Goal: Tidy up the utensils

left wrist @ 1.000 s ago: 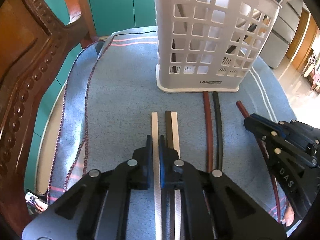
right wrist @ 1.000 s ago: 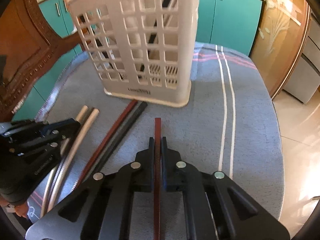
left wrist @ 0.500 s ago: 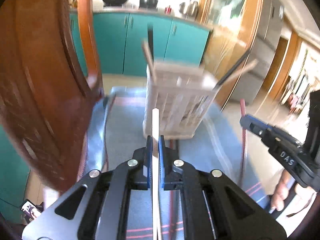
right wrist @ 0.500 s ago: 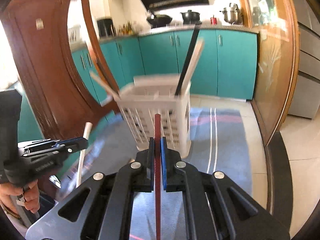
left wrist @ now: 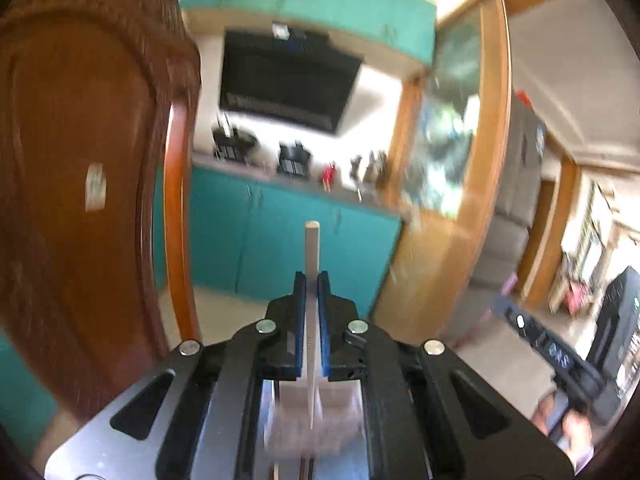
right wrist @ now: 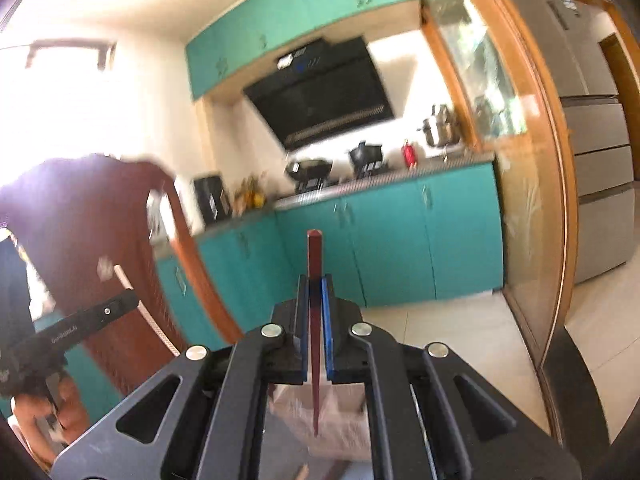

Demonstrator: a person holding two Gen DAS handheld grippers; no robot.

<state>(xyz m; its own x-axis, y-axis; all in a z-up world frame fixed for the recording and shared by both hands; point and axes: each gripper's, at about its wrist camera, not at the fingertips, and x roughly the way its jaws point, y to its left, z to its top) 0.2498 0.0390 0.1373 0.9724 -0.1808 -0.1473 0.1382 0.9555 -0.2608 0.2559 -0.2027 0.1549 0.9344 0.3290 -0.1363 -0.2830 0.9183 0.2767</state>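
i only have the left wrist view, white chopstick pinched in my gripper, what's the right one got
Observer: The right gripper is shut on a dark red chopstick, its tip pointing up and forward.
Operator: can you see the basket from there
Observer: Yes, blurred, a pale basket shows below the right gripper, under the red chopstick's lower end.
Operator: anything on the counter past it
Observer: A red bottle stands beside black pots.

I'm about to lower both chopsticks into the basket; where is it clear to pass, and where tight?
Clear: the air between the left gripper and the right gripper, and ahead toward the teal cabinets. Tight: the wooden chair back close beside the left gripper. The basket below is blurred; free slots cannot be told.
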